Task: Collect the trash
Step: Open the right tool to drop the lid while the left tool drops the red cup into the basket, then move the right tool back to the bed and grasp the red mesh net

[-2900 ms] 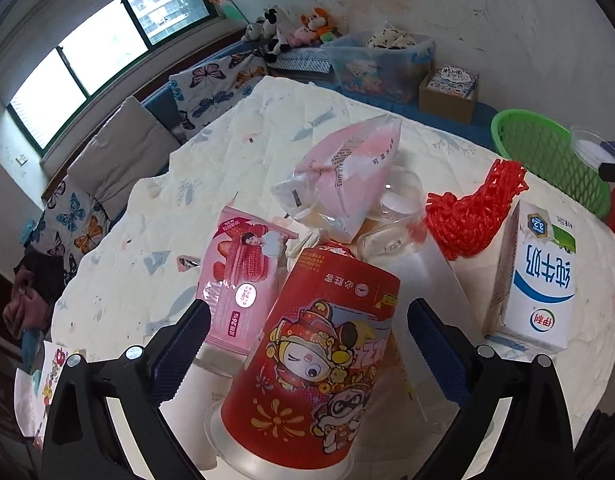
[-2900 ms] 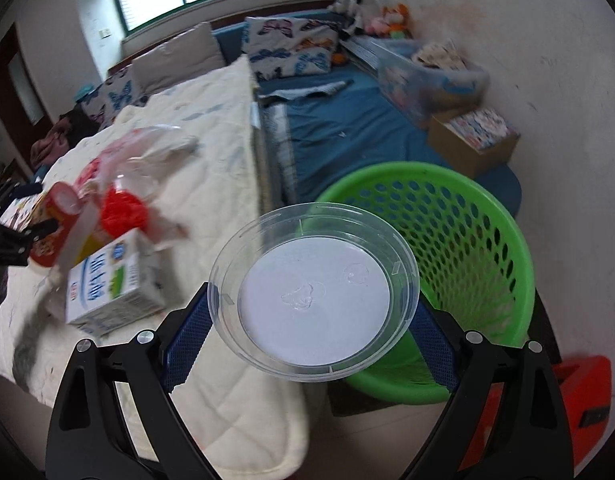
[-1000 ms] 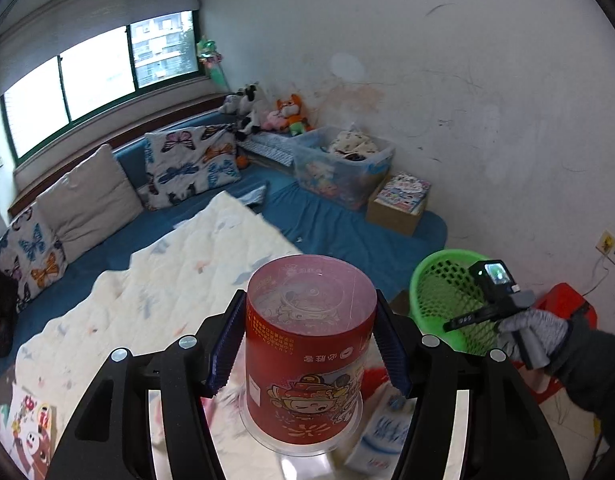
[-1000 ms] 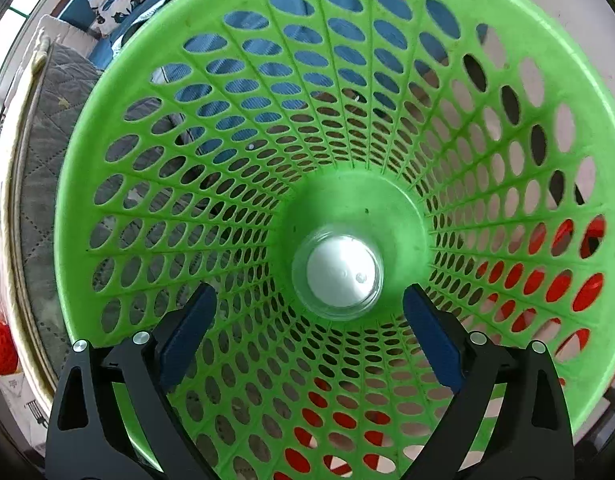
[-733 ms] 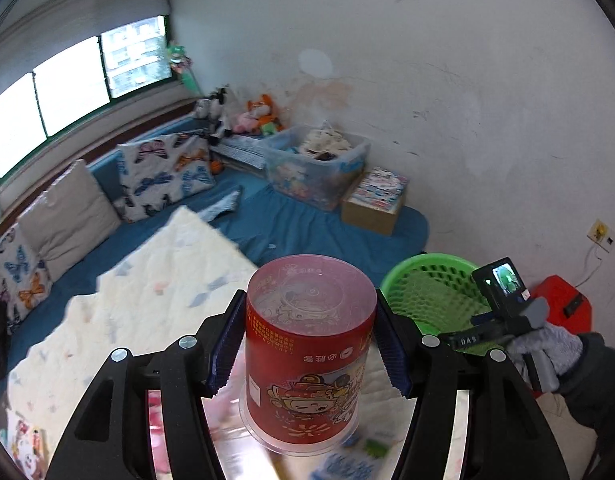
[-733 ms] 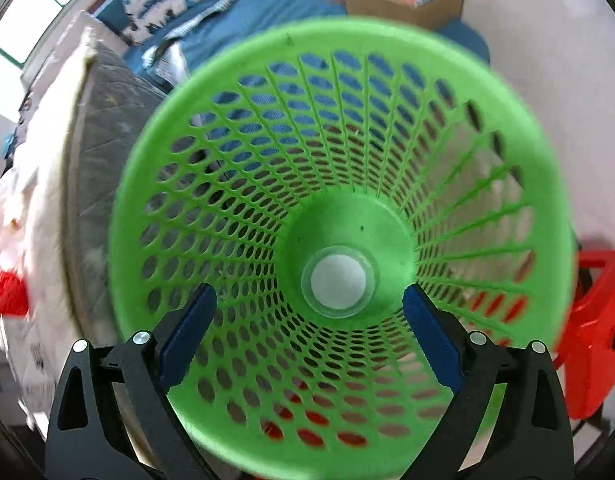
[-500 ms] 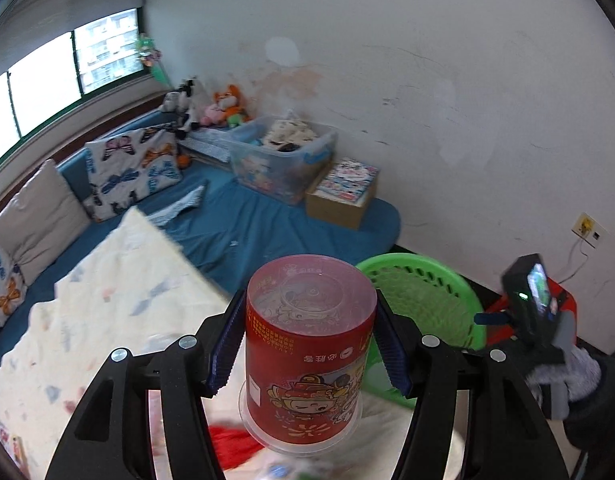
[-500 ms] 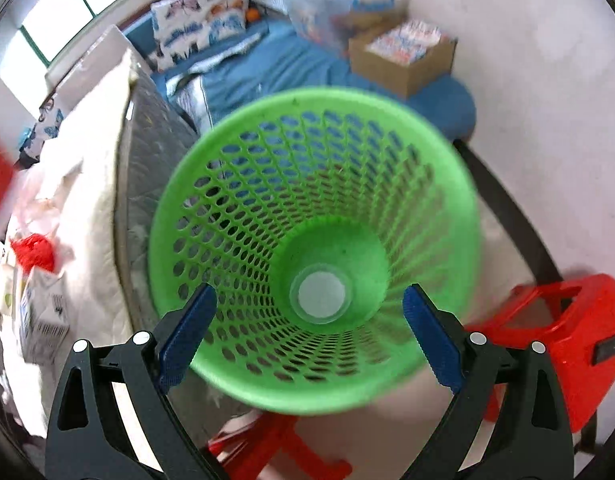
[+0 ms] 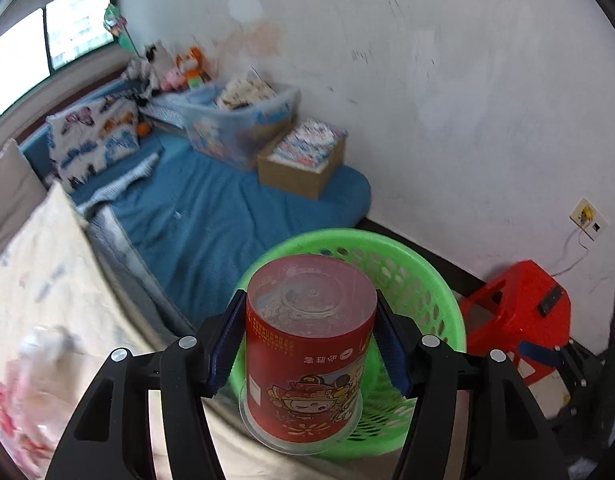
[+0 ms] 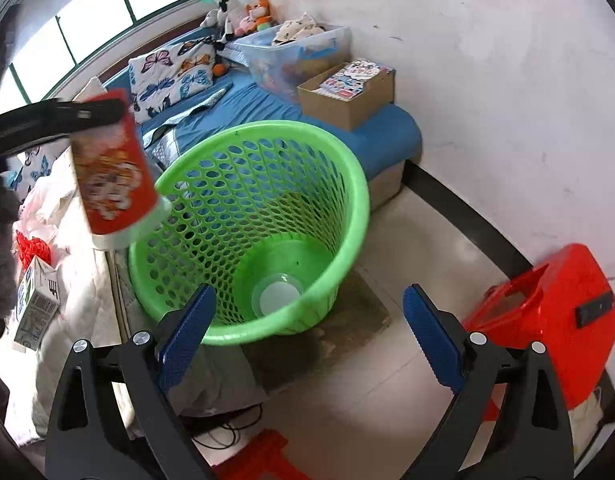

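While one basket holds one lid, one cup hangs above.

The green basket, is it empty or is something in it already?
Not empty. The green basket stands upright, and one clear plastic lid lies flat on its bottom. The red cup is outside, gripped in the left claw.

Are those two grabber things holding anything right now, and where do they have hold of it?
The left gripper clamps the red cup by its sides. The right gripper holds nothing.
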Motion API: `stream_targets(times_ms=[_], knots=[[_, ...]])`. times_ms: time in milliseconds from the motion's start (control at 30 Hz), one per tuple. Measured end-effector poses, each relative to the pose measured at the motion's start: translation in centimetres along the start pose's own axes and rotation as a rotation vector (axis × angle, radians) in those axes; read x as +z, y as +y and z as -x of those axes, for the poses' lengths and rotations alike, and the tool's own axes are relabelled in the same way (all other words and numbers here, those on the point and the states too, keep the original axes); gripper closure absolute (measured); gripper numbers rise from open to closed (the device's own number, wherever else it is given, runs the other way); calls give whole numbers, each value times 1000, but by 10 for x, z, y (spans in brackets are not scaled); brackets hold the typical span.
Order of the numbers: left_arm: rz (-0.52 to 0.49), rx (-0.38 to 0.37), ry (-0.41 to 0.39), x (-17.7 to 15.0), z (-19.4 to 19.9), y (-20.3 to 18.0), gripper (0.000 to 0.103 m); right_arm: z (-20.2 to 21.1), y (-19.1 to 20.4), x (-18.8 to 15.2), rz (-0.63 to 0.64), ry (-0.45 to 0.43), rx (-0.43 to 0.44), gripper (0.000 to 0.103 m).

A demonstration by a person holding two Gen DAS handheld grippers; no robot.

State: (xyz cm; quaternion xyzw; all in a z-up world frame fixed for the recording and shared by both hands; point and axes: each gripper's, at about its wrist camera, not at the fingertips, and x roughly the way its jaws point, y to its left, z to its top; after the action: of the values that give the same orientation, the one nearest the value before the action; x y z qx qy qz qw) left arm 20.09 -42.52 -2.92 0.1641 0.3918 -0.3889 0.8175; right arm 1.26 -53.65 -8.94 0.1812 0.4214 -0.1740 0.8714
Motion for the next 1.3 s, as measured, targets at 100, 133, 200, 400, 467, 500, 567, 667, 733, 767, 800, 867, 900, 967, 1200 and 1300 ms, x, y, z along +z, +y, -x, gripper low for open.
stream_targets(times_ms=[100,133,200,400,467,500,567,667,733,767,800,867,900,967,1200,1300], knots=[[-27,14,31,-4,-21,-11,44,4,-4,-11,-13,-14,-4,9],[-32,22,49,-5,-30,-14,44,5,-6,-15,-19,-17,-1,9],[-36,16,75,-7,-43,-19,44,6,-9,-20,-28,-17,4,9],[2,6,151,-18,-74,-22,44,9,-13,-28,-53,-28,-1,9],[-2,9,170,-22,-81,-23,44,8,-13,-31,-55,-26,-1,9],[-4,10,179,-24,-84,-23,44,6,-13,-31,-57,-23,-5,9],[-4,10,190,-26,-88,-24,44,5,-13,-31,-61,-21,-2,9],[1,11,198,-29,-91,-22,44,4,-11,-31,-62,-19,2,9],[-2,16,202,-30,-92,-23,44,3,-12,-32,-65,-15,12,9],[0,14,201,-31,-91,-23,44,3,-11,-32,-66,-15,13,9],[0,14,200,-30,-90,-23,44,3,-11,-32,-63,-15,13,9],[-1,16,192,-30,-85,-23,44,4,-9,-32,-53,-15,13,9],[-1,15,188,-30,-82,-23,44,5,-7,-32,-48,-17,12,9],[3,16,176,-31,-73,-23,44,7,-5,-32,-42,-22,14,9],[21,16,115,-33,-29,-19,44,20,10,-32,-3,-42,30,9],[33,22,64,-34,-2,-13,42,26,18,-31,20,-52,41,9]])
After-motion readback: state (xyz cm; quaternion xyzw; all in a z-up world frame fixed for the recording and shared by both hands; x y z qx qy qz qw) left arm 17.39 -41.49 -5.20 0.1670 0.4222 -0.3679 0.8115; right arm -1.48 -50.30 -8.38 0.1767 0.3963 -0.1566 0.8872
